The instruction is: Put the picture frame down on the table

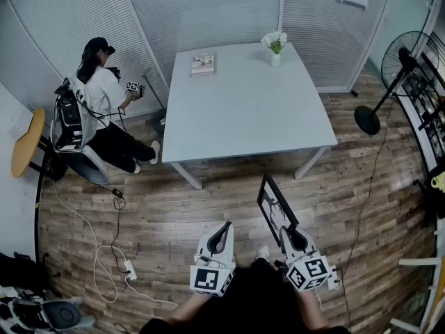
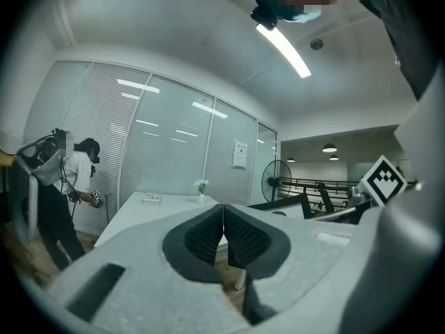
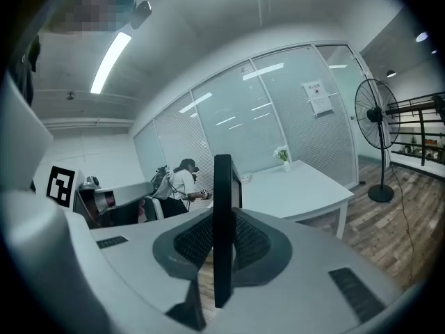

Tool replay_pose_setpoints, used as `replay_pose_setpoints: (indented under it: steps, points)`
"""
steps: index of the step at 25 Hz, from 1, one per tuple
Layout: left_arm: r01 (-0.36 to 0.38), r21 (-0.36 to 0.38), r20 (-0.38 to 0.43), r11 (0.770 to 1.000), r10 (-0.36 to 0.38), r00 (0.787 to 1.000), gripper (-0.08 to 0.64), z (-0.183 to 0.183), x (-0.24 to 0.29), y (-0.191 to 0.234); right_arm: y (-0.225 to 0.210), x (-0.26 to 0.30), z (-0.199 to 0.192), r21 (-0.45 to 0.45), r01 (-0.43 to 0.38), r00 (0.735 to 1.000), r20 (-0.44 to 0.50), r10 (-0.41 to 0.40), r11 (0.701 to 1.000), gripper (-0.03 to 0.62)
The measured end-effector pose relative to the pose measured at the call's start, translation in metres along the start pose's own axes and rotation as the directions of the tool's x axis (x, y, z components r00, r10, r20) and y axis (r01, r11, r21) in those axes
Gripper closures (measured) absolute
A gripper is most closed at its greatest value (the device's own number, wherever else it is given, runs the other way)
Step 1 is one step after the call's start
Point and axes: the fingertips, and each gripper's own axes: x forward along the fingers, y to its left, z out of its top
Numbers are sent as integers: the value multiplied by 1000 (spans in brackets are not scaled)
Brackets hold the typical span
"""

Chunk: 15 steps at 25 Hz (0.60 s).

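A black picture frame (image 1: 275,207) with a light print stands on edge in my right gripper (image 1: 290,234), above the wooden floor in front of the table (image 1: 243,110). In the right gripper view the picture frame (image 3: 222,221) shows edge-on as a dark upright bar, and the jaws are shut on it. My left gripper (image 1: 221,236) hangs beside it at the left, shut with nothing held; its ribbed pads (image 2: 240,235) meet in the left gripper view. The pale table stands well ahead of both grippers.
On the table are a small book (image 1: 203,63) at the far left and a white vase of flowers (image 1: 275,47) at the far right. A person (image 1: 104,110) crouches left of the table. A standing fan (image 1: 389,82) is at right; cables and a power strip (image 1: 129,270) lie on the floor.
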Motion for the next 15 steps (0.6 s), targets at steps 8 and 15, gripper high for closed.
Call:
replay_pose_setpoints:
  steps: [8, 15]
  points:
    - [13, -2, -11, 1000, -13, 1000, 543, -2, 6, -4, -3, 0, -2, -4, -2, 1000, -1, 2, 1000, 526]
    - [34, 7, -25, 999, -33, 999, 543, -5, 19, -20, -19, -11, 1, 20, 11, 1000, 10, -11, 1000, 526]
